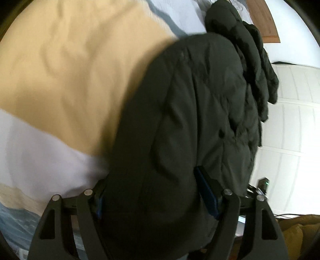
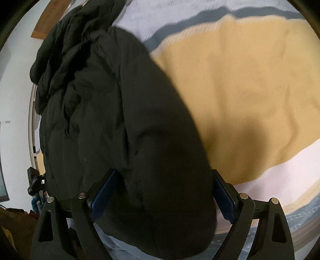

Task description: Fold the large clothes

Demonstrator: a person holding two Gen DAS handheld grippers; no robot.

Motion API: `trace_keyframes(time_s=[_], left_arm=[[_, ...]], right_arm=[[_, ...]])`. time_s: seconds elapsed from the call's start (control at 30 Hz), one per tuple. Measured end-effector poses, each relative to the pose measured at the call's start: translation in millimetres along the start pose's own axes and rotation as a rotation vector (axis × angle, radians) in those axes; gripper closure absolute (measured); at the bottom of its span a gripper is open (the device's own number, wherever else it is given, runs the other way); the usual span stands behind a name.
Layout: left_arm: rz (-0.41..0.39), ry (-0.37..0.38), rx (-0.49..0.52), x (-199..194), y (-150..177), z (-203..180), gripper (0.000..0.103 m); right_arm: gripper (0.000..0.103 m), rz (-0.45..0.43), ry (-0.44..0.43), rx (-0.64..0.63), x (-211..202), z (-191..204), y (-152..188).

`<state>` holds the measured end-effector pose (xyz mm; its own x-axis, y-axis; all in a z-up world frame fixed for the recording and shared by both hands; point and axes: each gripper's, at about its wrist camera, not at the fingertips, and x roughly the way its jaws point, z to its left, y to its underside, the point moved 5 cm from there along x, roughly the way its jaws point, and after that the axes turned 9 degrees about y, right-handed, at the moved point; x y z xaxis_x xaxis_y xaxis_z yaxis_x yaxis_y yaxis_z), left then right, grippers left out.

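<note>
A large black puffer jacket (image 1: pixel 200 112) lies along the edge of a bed and fills the middle of both views; it shows in the right wrist view too (image 2: pixel 112 120). My left gripper (image 1: pixel 158 192) has its jaws around a thick fold of the jacket's near end, the blue pads (image 1: pixel 208 196) pressing its sides. My right gripper (image 2: pixel 162 192) holds another thick fold of the jacket the same way, its blue pads (image 2: pixel 104 194) against the cloth. The fingertips are partly hidden by the fabric.
The bedspread has a wide yellow band (image 1: pixel 70 70), a white band (image 1: pixel 40 160) and a blue-grey part (image 2: pixel 180 16). A wooden headboard (image 1: pixel 264 22) is at the far end. A white tiled floor (image 1: pixel 296 120) lies beside the bed.
</note>
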<state>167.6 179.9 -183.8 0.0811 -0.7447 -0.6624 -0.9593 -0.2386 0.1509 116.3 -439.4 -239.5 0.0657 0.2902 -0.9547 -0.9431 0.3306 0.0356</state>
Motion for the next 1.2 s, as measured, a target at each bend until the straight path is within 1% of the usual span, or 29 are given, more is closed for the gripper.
trace_keyframes(time_s=[0.17,0.33,0.4,0.43,0.47,0.5,0.53,0.57,0.6,0.63,0.67,0.77,0.83,0.97,1.0,1.07,1.1,1.13,1.2], left_arm=[[0.012,0.041,-0.002,5.1,7.6,-8.6,0.028],[0.024,0.056,0.005,8.4,18.0,-10.5,0.029],[0.032,0.048,0.012,12.6,20.8,-14.0,0.030],[0.036,0.051,0.018,13.2,21.7,-16.3,0.031],[0.043,0.062,0.023,16.6,21.7,-23.3,0.039],[0.050,0.072,0.027,16.3,23.6,-26.0,0.053],[0.057,0.080,0.032,16.6,24.4,-30.4,0.060],[0.054,0.083,0.043,15.6,24.3,-36.4,0.071],[0.044,0.093,0.057,13.6,22.6,-43.2,0.080],[0.031,0.109,0.067,10.4,19.5,-49.8,0.082],[0.011,0.126,0.071,7.9,15.5,-57.6,0.085],[-0.035,0.153,0.122,-2.4,3.6,-83.6,0.088],[-0.062,0.174,0.148,-10.4,-5.4,-98.3,0.088],[-0.125,0.209,0.185,-32.4,-27.5,-123.6,0.089],[-0.141,0.216,0.188,-37.9,-31.9,-128.4,0.089],[-0.184,0.230,0.191,-51.7,-45.0,-139.0,0.089],[-0.201,0.236,0.192,-57.7,-52.2,-144.7,0.089],[-0.215,0.242,0.195,-62.9,-57.6,-149.3,0.089],[-0.247,0.258,0.213,-74.1,-73.5,-165.9,0.089]], right_arm=[[0.013,0.025,-0.013,-0.035,8.0,11.9,0.5],[0.013,0.070,-0.028,-0.088,12.1,26.8,5.7],[0.017,0.097,-0.039,-0.099,15.9,31.6,7.6],[0.024,0.104,-0.042,-0.109,16.8,35.2,8.2],[0.039,0.111,-0.049,-0.115,19.1,37.7,7.6],[0.048,0.119,-0.064,-0.126,17.9,42.8,8.4],[0.064,0.117,-0.067,-0.136,16.1,48.2,6.5],[0.075,0.116,-0.070,-0.146,15.9,52.2,5.2],[0.080,0.113,-0.072,-0.163,12.2,58.3,4.6],[0.085,0.108,-0.071,-0.185,8.7,61.3,3.9],[0.088,0.105,-0.067,-0.211,3.5,67.2,2.0],[0.090,0.067,-0.049,-0.287,-12.8,89.7,-2.8],[0.091,0.027,-0.054,-0.303,-26.9,99.6,-11.5],[0.091,-0.084,-0.057,-0.329,-62.0,118.9,-37.8],[0.091,-0.102,-0.055,-0.338,-68.8,122.0,-42.1],[0.091,-0.146,-0.049,-0.357,-87.1,115.9,-60.8],[0.091,-0.175,-0.050,-0.359,-96.3,119.5,-68.9],[0.092,-0.202,-0.056,-0.356,-107.1,114.1,-77.7],[0.092,-0.259,-0.066,-0.340,-125.1,118.9,-94.6]])
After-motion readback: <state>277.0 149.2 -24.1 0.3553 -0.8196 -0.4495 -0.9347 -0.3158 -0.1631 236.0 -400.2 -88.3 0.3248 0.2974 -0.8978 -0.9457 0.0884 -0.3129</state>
